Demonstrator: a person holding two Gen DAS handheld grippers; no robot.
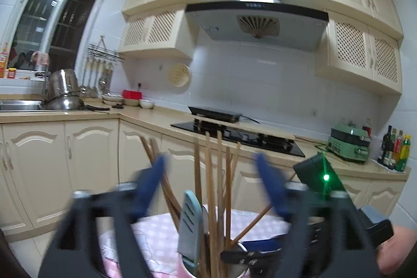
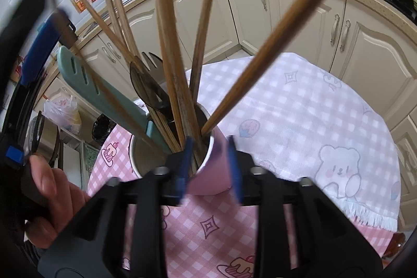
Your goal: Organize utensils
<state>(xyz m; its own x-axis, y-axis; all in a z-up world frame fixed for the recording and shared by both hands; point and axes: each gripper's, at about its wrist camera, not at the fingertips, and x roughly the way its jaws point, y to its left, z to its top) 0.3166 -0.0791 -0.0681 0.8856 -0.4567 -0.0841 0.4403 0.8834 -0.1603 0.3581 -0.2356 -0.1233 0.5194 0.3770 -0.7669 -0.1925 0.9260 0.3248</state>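
Note:
A pink cup [image 2: 211, 184] stands on the checked tablecloth [image 2: 286, 121], holding several wooden chopsticks [image 2: 273, 43], a teal slotted spatula [image 2: 104, 93] and a dark spoon and fork [image 2: 148, 85]. My right gripper [image 2: 209, 163] points down at the cup's near rim. Its jaws stand apart, one blue finger inside the rim and one outside, not pressing the wall. My left gripper [image 1: 211, 173] is level and wide open, with the chopsticks [image 1: 211, 186] and spatula [image 1: 190, 223] standing between and beyond its blurred fingers, untouched. One of its blue fingers [image 2: 39, 48] shows at the far left.
The right tool's black housing with a green light [image 1: 323, 176] sits close on the right. Behind are cream cabinets [image 1: 91, 160], a black hob [image 1: 234, 132], a sink with steel pots [image 1: 62, 93] and bottles [image 1: 393, 150]. A person's hand [image 2: 52, 189] holds the left tool.

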